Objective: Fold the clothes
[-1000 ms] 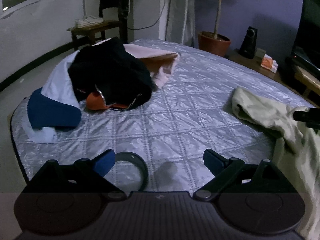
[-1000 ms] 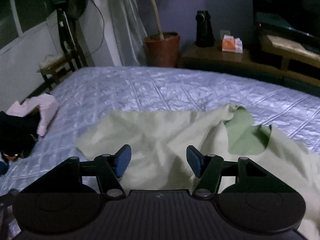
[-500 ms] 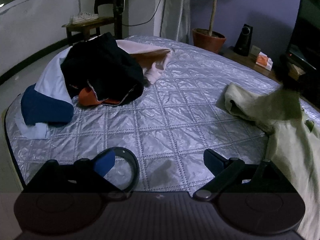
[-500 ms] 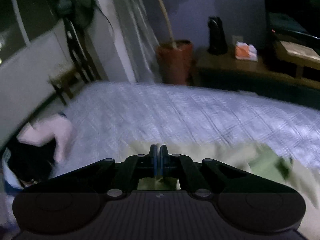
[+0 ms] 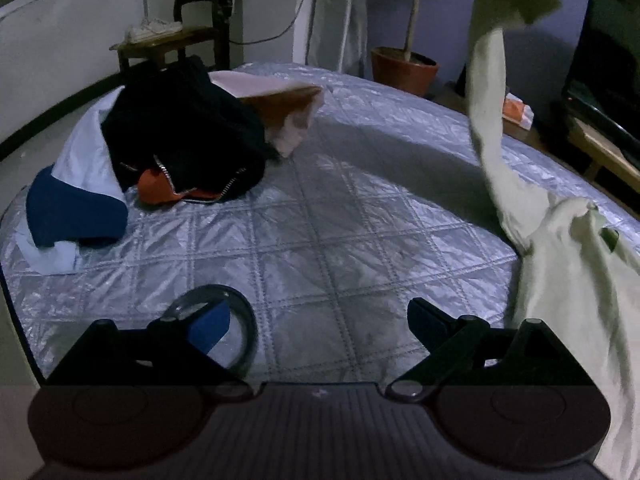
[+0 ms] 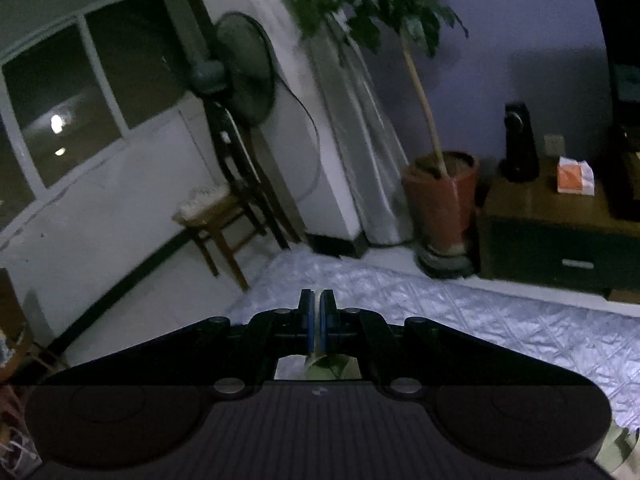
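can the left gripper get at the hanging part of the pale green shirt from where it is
Probably yes: the left gripper is open over bare quilt, and the pale green shirt hangs just beside its right finger with nothing between them.

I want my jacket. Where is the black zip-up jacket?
In the left wrist view, the black zip-up jacket lies on the clothes pile at the quilted silver bed's left, above a dark blue garment.

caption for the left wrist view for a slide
Open left gripper over the bed while a pale green garment hangs lifted at right, clothes pile at left.
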{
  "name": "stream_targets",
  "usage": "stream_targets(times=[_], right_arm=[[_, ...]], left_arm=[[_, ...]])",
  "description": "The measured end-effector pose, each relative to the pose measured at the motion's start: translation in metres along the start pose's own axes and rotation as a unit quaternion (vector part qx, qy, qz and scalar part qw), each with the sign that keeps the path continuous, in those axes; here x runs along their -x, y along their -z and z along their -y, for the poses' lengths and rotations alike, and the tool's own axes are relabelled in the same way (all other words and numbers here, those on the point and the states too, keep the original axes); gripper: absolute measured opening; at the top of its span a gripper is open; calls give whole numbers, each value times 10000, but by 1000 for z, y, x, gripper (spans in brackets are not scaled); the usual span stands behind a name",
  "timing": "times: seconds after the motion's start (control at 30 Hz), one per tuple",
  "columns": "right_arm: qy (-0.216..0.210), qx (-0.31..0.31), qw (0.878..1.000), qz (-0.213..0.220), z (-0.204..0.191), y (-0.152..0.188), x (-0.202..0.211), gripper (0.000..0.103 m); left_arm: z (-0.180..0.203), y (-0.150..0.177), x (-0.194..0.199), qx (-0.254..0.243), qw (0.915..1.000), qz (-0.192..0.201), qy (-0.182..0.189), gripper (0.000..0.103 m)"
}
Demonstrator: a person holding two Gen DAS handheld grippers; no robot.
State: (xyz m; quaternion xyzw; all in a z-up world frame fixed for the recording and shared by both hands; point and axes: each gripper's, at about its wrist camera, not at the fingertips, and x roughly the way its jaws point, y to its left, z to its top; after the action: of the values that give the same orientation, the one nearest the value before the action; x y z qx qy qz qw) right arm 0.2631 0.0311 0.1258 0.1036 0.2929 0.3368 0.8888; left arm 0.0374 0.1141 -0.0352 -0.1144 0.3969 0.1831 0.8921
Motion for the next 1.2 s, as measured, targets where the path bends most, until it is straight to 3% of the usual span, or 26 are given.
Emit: stream_targets(times=[0.2,0.37,0.47,0.57,0.67,0.73,0.77,0.87,0.93,1.0,1.07,1.2], right_arm=[[117,-568,9947,846,20,3,97,4],[881,-1315,9802,1191,62,62,178,4],[1334,-2122,9645,834,101,133,199,4],[1982,-2444,9488,268,134,199,199,4],[2440,-2553,9354,-180,160,245,194,4],[2499,-2757,9273,-411,169,262,188,5],[2524,-2726,9269,-530,169,267,185,5],[2968,-1675,9375,-699,152,263,182,15],[3387,-887,9347,-612,137,254,184,32],[3588,-361,9318,-424,125,247,184,42],[3567,-141,9333,-394,119,244,178,44],[3515,-109,9296,-1099,138,258,153,44]], left_arm=[[5,2,2,-23,10000,5,70,95],[14,4,4,-125,9999,22,105,95],[21,7,6,-224,9997,63,125,95],[29,10,7,-348,9992,105,138,95],[39,12,8,-519,9984,161,156,95],[46,14,9,-626,9977,214,167,95],[49,14,9,-669,9973,246,174,95],[59,15,8,-751,9966,293,189,95],[65,15,7,-777,9962,328,215,95],[71,13,5,-758,9960,386,265,95],[78,12,3,-726,9958,465,294,95],[97,9,-6,-776,9945,593,380,95]])
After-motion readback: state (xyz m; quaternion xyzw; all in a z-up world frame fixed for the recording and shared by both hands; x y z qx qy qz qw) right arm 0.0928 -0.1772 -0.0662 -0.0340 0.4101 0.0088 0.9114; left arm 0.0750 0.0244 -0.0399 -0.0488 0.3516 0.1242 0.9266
